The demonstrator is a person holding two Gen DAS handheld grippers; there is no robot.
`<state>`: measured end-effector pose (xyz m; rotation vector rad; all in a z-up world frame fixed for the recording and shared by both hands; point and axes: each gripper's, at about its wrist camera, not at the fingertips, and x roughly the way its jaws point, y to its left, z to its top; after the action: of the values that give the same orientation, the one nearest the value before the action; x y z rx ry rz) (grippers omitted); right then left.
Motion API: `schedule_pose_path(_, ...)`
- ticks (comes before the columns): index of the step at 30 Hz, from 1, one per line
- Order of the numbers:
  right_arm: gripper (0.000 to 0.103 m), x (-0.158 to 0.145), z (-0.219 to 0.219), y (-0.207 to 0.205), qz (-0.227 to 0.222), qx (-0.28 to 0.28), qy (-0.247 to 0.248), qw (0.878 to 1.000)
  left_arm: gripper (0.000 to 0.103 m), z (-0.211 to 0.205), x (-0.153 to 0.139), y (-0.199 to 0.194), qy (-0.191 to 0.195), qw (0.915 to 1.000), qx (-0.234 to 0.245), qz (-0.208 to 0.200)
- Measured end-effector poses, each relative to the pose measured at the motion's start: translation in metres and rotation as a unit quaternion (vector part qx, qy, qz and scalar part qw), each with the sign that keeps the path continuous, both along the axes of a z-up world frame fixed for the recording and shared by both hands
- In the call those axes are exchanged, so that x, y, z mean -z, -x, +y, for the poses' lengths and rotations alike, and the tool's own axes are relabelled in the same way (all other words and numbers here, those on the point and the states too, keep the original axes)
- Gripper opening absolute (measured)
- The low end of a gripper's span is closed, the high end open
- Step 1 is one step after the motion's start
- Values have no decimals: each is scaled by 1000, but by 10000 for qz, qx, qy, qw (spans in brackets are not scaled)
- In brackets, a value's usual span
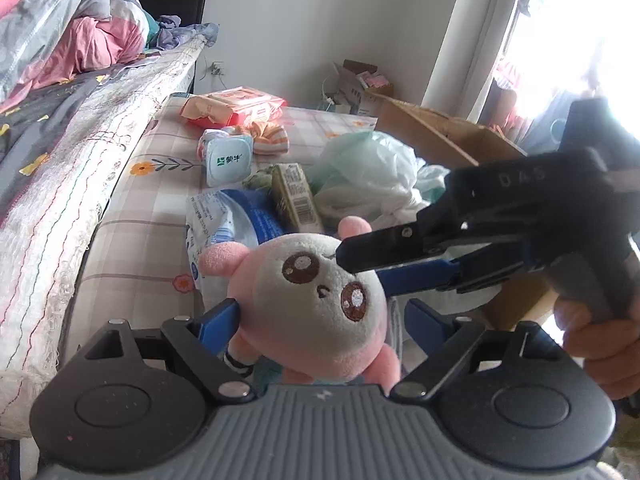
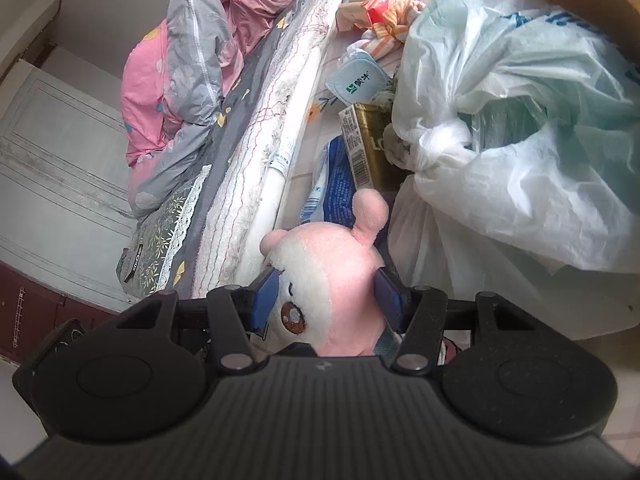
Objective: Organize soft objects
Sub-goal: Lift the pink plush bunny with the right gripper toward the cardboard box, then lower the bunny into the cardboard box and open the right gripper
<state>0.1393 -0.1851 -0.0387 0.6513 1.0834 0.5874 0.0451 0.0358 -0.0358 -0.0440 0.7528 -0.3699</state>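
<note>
A pink and white plush toy [image 1: 320, 304] with big brown eyes is held over a checked mattress. In the left wrist view it sits between my left gripper's blue pads [image 1: 218, 318]; the left gripper [image 1: 320, 320] stands wide, and only the left pad touches the toy. My right gripper [image 1: 376, 270] comes in from the right, its black finger over the toy's face and its blue finger behind. In the right wrist view the right gripper [image 2: 326, 300] is shut on the plush toy [image 2: 328, 280], with pads on both sides of its head.
The checked mattress [image 1: 132, 240] carries a blue and white packet [image 1: 228, 220], a gold carton [image 1: 296, 196], a yoghurt pack [image 1: 228, 160], red tissue packs [image 1: 236, 108] and plastic bags [image 2: 500, 120]. A bed with rumpled pink and grey quilts [image 2: 180, 80] lies left. Cardboard boxes [image 1: 440, 132] stand right.
</note>
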Motion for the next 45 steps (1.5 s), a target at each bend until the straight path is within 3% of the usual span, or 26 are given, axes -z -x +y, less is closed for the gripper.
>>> schedule_pose_path(3,53,2,4,0,-68,7,19,10000,83,-5,0,3,-266,9996,-59,-37)
schedule_pose_path(9,54,-13,1,10,-251,-53,-138,9996,83,0,-39,24,-85,9989,-157,-425)
schedule_pose_path(15,53,-56,-17,22,-699,37,-515,9962,83,-19,-86,32,-64,9954,-3,-961)
schedule_pose_path(23,54,-125,-114,20,-1474,675,-466,9857,86,-108,-138,-5,135,9844,952,-1474)
schedule_pose_path(28,54,-143,-192,1,-1526,1153,-200,9813,87,-183,-138,-48,190,9815,1479,-1204)
schedule_pose_path(33,54,-126,-259,-38,-1093,1405,119,9840,87,-251,-113,-86,83,9832,1727,-592)
schedule_pose_path(37,54,-88,-301,-72,-510,1473,182,9876,85,-289,-84,-115,-108,9826,1846,-147)
schedule_pose_path(42,53,-33,-317,-121,144,1152,-241,9930,78,-313,-53,-141,-461,9804,1906,173)
schedule_pose_path(45,53,-6,-309,-146,356,1143,73,9928,78,-313,-44,-150,-667,9815,1784,189)
